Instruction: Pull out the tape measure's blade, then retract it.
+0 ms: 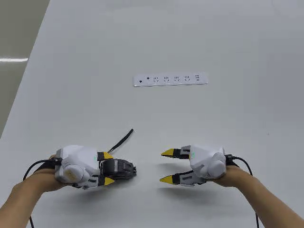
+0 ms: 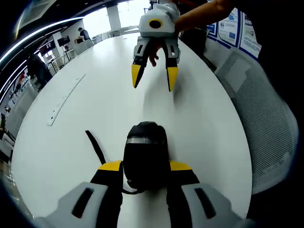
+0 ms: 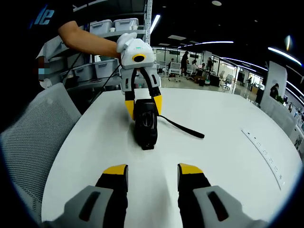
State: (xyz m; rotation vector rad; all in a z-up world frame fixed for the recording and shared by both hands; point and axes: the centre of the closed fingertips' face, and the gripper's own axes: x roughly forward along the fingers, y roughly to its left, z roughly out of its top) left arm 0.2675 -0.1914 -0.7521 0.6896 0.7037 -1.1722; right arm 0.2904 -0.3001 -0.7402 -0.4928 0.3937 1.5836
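The tape measure (image 1: pixel 121 168) lies on the white table (image 1: pixel 95 71) near its front edge, clamped between the yellow-tipped jaws of the left gripper (image 1: pixel 109 168). Its black strap (image 1: pixel 122 140) trails off toward the power strip (image 1: pixel 170 79) farther up the table. The right gripper (image 1: pixel 166 166) sits near it, not touching, jaws spread and holding nothing. The head view sets the two grippers tip to tip, pointing at each other along the table. The left gripper view looks over the top of the black case to the right gripper's parted tips, with a mesh chair (image 2: pixel 266 128) past the table's edge. The right gripper view gives the tape measure's end face with the left jaws pressed on both its sides, and behind them shelves (image 3: pixel 107 26) with bins and people (image 3: pixel 190 59) far back in an office.
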